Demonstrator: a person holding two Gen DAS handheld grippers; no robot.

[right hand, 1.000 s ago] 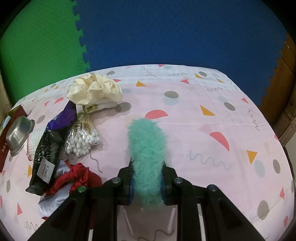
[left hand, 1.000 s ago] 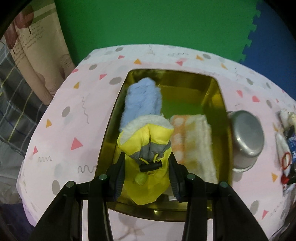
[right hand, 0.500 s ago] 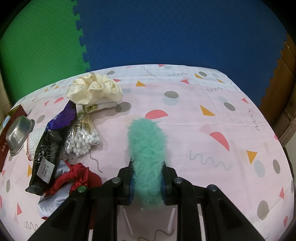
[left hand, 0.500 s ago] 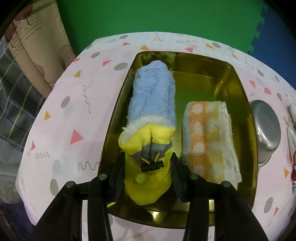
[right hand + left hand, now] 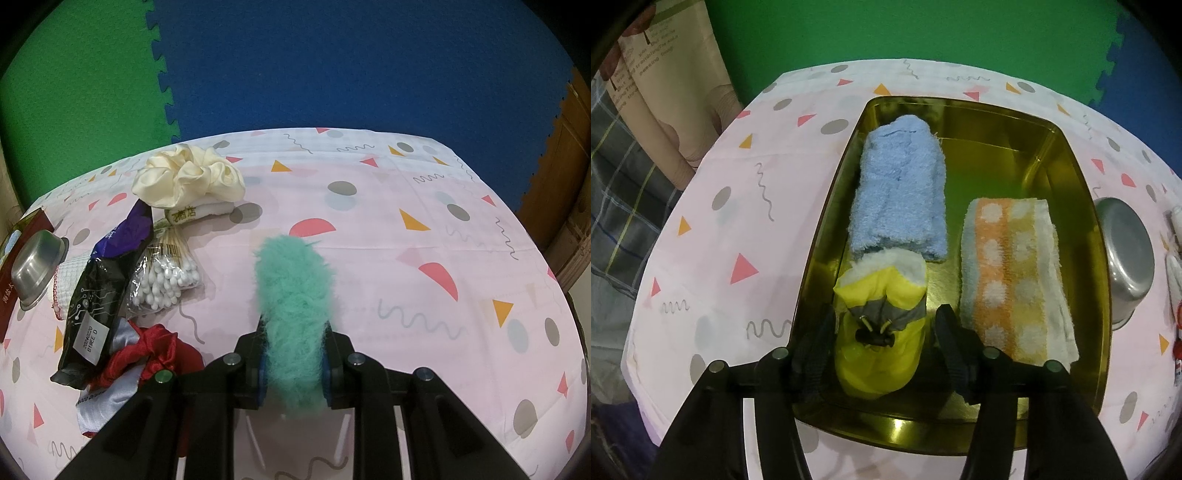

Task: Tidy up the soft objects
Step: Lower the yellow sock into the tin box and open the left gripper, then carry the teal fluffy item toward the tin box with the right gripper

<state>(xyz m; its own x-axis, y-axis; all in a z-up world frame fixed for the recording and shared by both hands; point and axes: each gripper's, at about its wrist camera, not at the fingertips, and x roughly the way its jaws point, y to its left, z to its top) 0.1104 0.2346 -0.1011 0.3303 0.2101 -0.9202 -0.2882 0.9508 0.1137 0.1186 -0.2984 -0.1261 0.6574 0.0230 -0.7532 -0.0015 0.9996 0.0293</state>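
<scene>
The left tool [image 5: 882, 332] is spreading its jaws around the yellow bootie [image 5: 881, 332], which a second ago it pinched tight; now a gap shows on each side and the pads no longer press it. The bootie lies in the gold tray [image 5: 1067, 147], at the tray's near left corner, its fleecy cuff touching the near end of the blue towel [image 5: 899, 192], with the orange towel [image 5: 1012, 280] beside it toward the tray's right wall. Over the same second the view has shifted so that more of the tray's floor shows. By my reading, this item counts as placed, and the left tool only needs to lift clear without dragging the bootie's toggle. The right tool [image 5: 293, 354] has not moved and remains pressed together on the green fluffy piece [image 5: 291, 295], held above the surface well right of the tray. The cream scrunchie [image 5: 188, 177] and red cloth [image 5: 147, 350] wait outside the tray, past the steel bowl [image 5: 37, 266].
</scene>
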